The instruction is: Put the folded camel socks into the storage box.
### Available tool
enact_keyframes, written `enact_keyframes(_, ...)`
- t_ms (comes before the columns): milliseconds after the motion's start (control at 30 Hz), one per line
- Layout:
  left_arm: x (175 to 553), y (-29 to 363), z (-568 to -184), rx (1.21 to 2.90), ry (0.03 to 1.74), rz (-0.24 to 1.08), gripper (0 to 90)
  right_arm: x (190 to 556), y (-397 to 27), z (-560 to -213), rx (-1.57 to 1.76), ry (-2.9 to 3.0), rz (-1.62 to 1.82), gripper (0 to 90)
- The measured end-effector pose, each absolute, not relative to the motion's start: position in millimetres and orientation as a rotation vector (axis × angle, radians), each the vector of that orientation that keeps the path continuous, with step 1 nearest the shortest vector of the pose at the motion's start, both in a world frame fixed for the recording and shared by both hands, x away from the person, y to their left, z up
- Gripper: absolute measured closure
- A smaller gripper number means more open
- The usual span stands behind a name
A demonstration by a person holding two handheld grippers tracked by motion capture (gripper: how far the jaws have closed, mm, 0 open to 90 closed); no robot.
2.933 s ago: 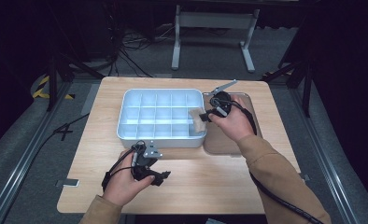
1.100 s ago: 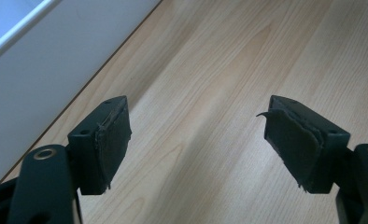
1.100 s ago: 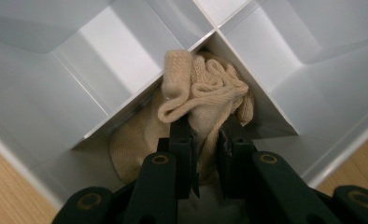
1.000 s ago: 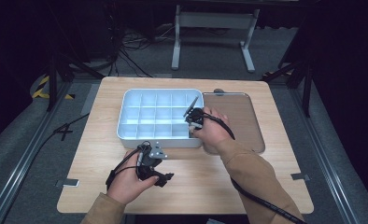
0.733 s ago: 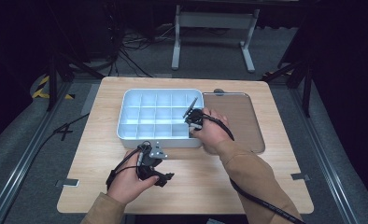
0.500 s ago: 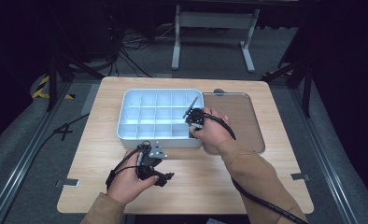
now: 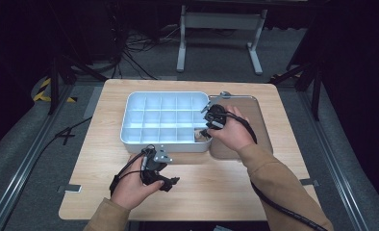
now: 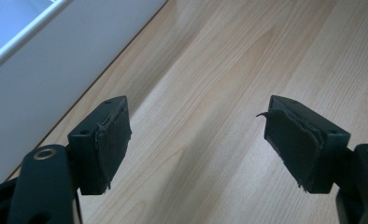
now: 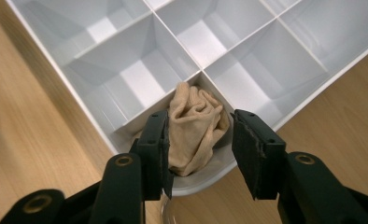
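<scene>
Left gripper (image 7: 170, 182) sat low over bare worktop (image 7: 235, 187) just in front of the white compartment tray (image 7: 134, 103), jaws wide, nothing between them. Tray's near wall was visible in the left gripper view. Right gripper (image 9: 198, 154) was over the tray's near-right corner compartment, jaws parted around a crumpled beige cloth (image 9: 194, 123) lying in that cell; whether the left pad touched it I couldn't tell. Cloth looked soft, light, limp, so it should bunch and drape rather than slip. Best hold: pinch the raised fold at the top of the wad. Grey mat (image 7: 255, 108) lay right of the tray.
</scene>
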State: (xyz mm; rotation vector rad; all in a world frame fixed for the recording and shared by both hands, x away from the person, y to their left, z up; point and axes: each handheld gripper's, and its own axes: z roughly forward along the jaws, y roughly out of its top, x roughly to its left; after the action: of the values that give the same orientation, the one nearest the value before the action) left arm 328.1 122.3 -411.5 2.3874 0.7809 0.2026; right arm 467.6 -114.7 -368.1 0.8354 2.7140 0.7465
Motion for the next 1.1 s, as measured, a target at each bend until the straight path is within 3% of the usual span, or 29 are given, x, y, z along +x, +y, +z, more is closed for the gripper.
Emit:
enact_keyframes(433,326.7,130.0,-411.3,2.375,0.805,0.217,23.4,440.7,-153.7,-343.6,0.765,2.656,0.979,51.6)
enact_keyframes(1100,326.1,132.8,-411.2,2.359,0.825,0.225,23.4,399.3,-206.3,-337.7,0.716,2.625,1.077,46.2)
